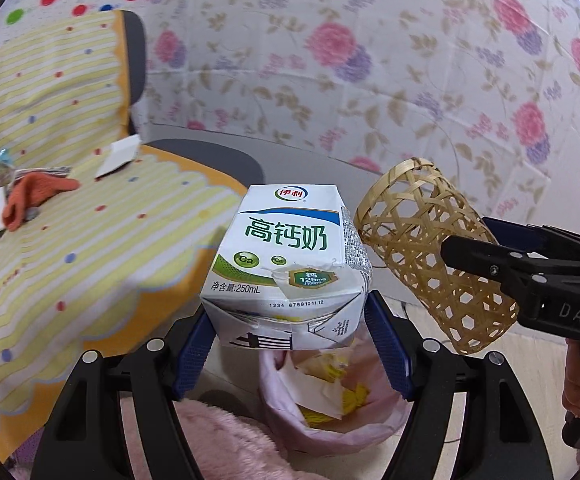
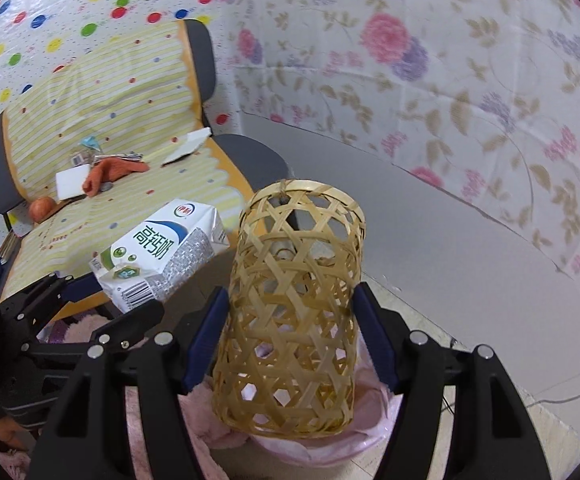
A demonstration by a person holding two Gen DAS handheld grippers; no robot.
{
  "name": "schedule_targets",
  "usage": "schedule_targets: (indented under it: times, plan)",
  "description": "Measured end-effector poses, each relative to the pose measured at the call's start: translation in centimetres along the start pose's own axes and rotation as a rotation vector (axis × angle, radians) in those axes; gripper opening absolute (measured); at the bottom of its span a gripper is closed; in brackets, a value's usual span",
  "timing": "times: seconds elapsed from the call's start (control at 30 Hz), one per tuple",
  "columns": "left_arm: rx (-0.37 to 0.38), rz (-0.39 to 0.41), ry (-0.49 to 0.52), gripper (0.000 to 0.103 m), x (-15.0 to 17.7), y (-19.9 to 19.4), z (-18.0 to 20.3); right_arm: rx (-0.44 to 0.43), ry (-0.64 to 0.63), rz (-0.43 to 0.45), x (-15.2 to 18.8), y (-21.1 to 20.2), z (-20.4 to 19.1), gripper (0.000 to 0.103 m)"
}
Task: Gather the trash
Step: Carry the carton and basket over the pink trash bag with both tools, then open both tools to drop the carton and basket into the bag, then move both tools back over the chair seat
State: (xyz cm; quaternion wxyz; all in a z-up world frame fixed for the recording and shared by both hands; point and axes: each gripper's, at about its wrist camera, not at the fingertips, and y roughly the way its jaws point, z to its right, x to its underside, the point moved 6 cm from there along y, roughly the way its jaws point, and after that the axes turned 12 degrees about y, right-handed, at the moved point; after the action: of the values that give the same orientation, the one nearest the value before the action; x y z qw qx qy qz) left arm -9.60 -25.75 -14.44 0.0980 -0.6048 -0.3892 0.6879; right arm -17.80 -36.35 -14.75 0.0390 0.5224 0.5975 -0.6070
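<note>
My left gripper (image 1: 290, 344) has its blue-padded fingers (image 1: 192, 354) clamped on the lower end of a white milk carton (image 1: 286, 260), green lettering facing my camera, its front panel torn near the bottom. The carton hangs in the air directly above a bin lined with a pink bag (image 1: 330, 408); I see crumpled white paper and yellow scraps (image 1: 338, 394) already inside the bag. My right gripper (image 2: 290, 336) has its fingers (image 2: 206, 340) pressed on either side of a woven bamboo basket sleeve (image 2: 294, 312), an open-lattice cylinder held tilted, with its lower rim over the same pink bag. From the left wrist view the sleeve sits just to the right of the carton, close but apart. From the right wrist view the carton is to the left, with the left gripper's black frame under it. Beyond both, a grey chair (image 2: 206, 60) is draped in a yellow striped cloth (image 2: 110, 88) with coloured dots. On the seat lie an orange knitted glove (image 2: 110, 174), a white foam block (image 2: 72, 184), a white folded card (image 2: 188, 144), an orange ball (image 2: 42, 208) and some small wrappers that I cannot make out. A pink fluffy rug (image 1: 210, 440) lies beside the bin. The walls are hung with floral and polka-dot sheeting. A hand shows at the right edge of the left wrist view, on the right gripper's handle.
</note>
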Motion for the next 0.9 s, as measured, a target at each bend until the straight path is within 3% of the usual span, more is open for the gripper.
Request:
schedule_targets:
  times: [0.17, 0.2, 0.23, 0.4, 0.67, 0.9]
  plan:
    - [0.055, -0.047, 0.049, 0.078, -0.7, 3.0, 2.2, 0.011, 0.069, -0.026, 0.4, 1.5, 3.3, 0.067]
    - [0.046, -0.057, 0.053, 0.087, -0.7, 3.5, 2.4, 0.012, 0.079, -0.029, 0.5, 1.8, 3.6, 0.071]
    - [0.031, -0.07, 0.059, 0.089, -0.6, 3.9, 2.4, 0.015, 0.088, -0.029, 0.6, 1.9, 4.0, 0.073]
    - [0.015, -0.116, 0.034, 0.089, 0.3, 4.0, 1.2, 0.013, 0.109, -0.011, 0.0, 1.6, 4.7, 0.073]
    - [-0.127, -0.094, -0.038, 0.088, 0.8, -0.3, -3.5, -0.035, 0.07, 0.012, -1.0, 0.9, 2.1, 0.073]
    - [-0.244, -0.053, -0.08, 0.089, 0.4, -4.2, -7.3, -0.125, -0.011, 0.007, -2.1, 1.5, -3.3, 0.073]
